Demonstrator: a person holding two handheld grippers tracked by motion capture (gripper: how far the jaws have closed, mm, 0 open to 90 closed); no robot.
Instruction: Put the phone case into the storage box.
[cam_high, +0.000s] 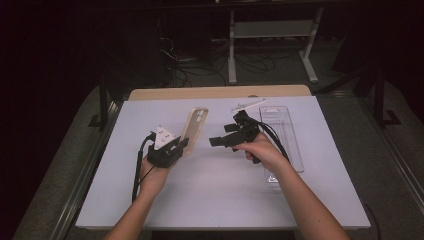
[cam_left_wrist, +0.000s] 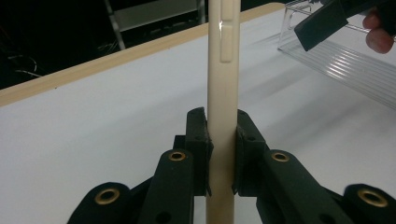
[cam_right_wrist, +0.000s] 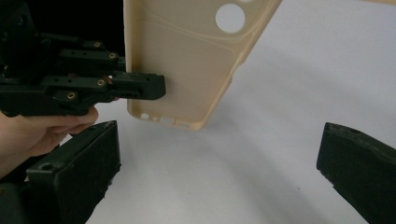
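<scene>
A beige phone case (cam_high: 195, 124) stands upright above the white table, and my left gripper (cam_high: 182, 144) is shut on its lower edge. In the left gripper view the two black pads (cam_left_wrist: 198, 140) press on either side of the thin case (cam_left_wrist: 224, 70). To the right of the case my right gripper (cam_high: 224, 134) is open, its jaws pointing left at the case with a gap between. From the right gripper view the case's inner face (cam_right_wrist: 187, 60) with its round camera hole is ahead. My own jaws (cam_right_wrist: 215, 163) stand wide apart below it with nothing in them.
A clear plastic tray (cam_high: 286, 131) lies on the table behind my right hand, also seen as the tray (cam_left_wrist: 345, 65) in the left gripper view. A small white flat piece (cam_high: 248, 105) rests near the far edge. Cables and a rack stand beyond the table.
</scene>
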